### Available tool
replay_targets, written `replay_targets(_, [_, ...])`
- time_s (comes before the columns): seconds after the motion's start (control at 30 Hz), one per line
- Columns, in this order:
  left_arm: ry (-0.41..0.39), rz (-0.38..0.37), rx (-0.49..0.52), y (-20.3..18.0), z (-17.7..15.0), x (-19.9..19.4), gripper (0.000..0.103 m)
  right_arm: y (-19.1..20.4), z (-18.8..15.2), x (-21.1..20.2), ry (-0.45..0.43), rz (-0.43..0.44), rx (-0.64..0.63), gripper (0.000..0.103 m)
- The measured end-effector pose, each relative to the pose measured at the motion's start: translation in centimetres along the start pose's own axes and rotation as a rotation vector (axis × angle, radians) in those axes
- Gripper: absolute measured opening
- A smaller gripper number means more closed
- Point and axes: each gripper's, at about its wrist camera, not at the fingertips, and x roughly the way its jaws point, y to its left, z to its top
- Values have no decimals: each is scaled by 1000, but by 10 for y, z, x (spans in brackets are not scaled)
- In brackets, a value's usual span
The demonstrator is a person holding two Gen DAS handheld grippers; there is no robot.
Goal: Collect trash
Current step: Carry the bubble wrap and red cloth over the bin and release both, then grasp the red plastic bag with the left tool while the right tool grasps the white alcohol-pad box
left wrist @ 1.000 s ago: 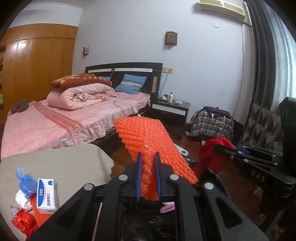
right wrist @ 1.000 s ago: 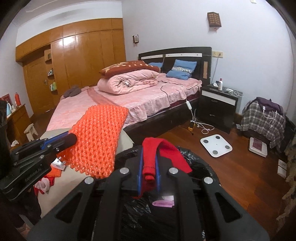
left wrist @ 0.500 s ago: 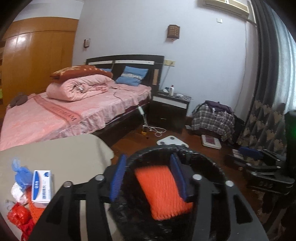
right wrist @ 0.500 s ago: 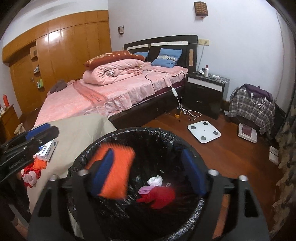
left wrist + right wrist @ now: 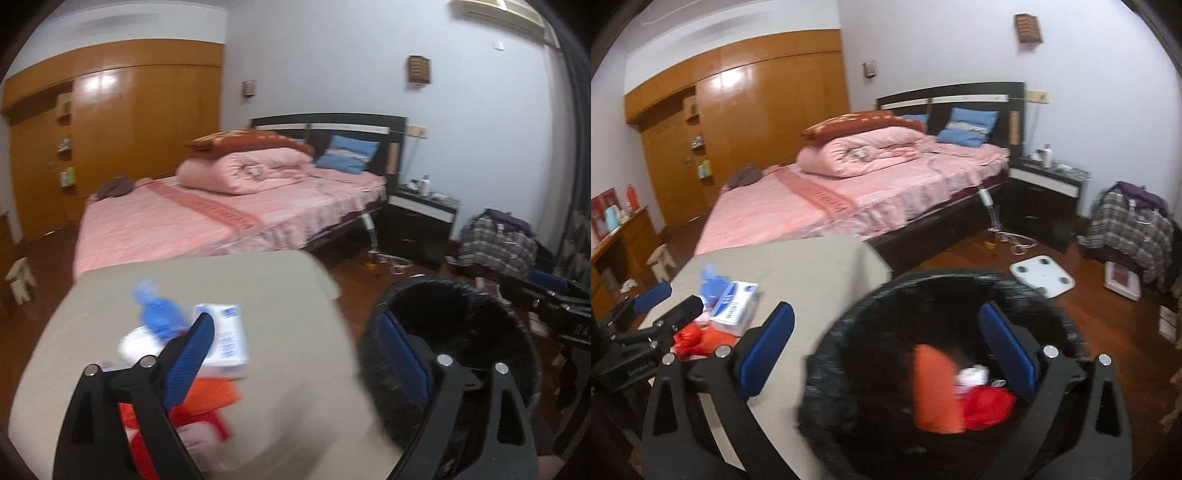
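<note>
Both jaws opening, nothing between: left gripper (image 5: 295, 354) over the worktop (image 5: 280, 288) edge, right gripper (image 5: 886, 347) above the bin (image 5: 960, 280). Orange netting (image 5: 936, 391) sitting inside the bin, long axis roughly upright, leaning beside red scrap (image 5: 988, 406).

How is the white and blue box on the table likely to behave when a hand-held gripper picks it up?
The white and blue box looks like thin printed cardboard, so it is probably light and may dent under a hard squeeze. Its flat sides should give the pads a steady hold. It lies among loose scraps on the table, so neighbours might shift.
</note>
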Motion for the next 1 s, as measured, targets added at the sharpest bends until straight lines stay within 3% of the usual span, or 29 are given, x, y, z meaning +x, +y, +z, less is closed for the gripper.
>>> replay_targets(0.23, [28, 182, -51, 72, -28, -18, 88, 65, -4, 22, 16, 90, -60, 98])
replay_targets(0.43, [65, 258, -86, 110, -47, -13, 87, 109, -10, 42, 22, 143, -95, 98])
replay_targets(0.6, [87, 264, -100, 118, -55, -2, 84, 131, -11, 60, 34, 157, -107, 98])
replay_targets(1.0, [176, 238, -138, 127, -75, 42, 74, 138, -22, 81, 71, 140, -132, 98])
